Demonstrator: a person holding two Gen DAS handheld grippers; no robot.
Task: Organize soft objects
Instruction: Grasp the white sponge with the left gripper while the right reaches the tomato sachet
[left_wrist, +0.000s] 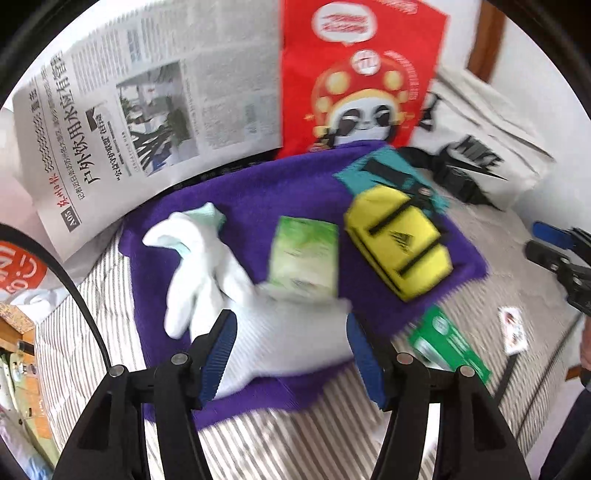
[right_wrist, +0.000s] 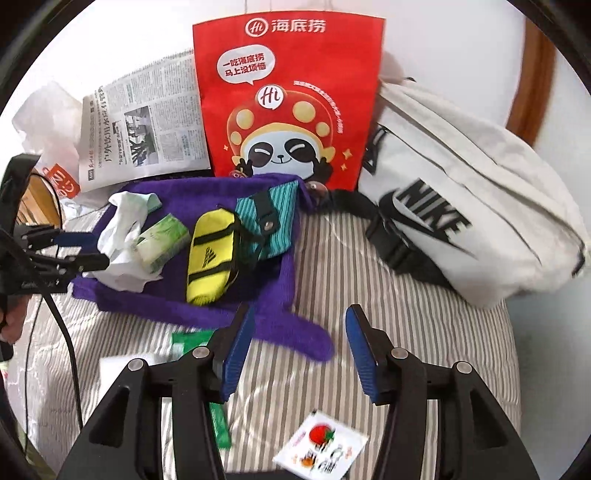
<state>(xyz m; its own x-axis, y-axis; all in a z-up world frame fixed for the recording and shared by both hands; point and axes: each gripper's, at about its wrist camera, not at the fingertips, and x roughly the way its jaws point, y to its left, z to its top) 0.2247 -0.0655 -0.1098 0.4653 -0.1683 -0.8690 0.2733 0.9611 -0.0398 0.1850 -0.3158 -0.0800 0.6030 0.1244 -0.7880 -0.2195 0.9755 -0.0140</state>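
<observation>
Striped grey-and-white bedding (right_wrist: 369, 295) covers the surface, with a white wall behind it. Against that wall stand a red paper bag (right_wrist: 288, 103) printed with a cartoon panda and a folded newspaper (left_wrist: 147, 110). Right of the bag lies a white Nike waist bag (right_wrist: 461, 206).

A purple towel (left_wrist: 288, 192) is spread over the bedding. On it rest a white sock (left_wrist: 229, 280), a green tissue pack (left_wrist: 303, 254), a yellow pouch (left_wrist: 399, 240) with black straps and a teal striped pouch (right_wrist: 269, 221), the yellow one lying just beside and partly over the teal one.

In the left wrist view, the left gripper (left_wrist: 291, 354) hovers over the near end of the white sock with its jaws about half open. The blue pads (left_wrist: 221, 354) flank the sock's ribbed cuff on both sides, but they do not press on it; blur makes it unclear whether the left pad brushes the fabric.

From the right wrist camera, the right gripper (right_wrist: 299, 350) stands about half open over bare striped bedding, holding nothing. Its left finger overlaps the towel's near corner in the view. A green packet (right_wrist: 218, 417) lies beneath that finger, and a small sachet (right_wrist: 321, 446) with a strawberry print lies near the lower edge.
</observation>
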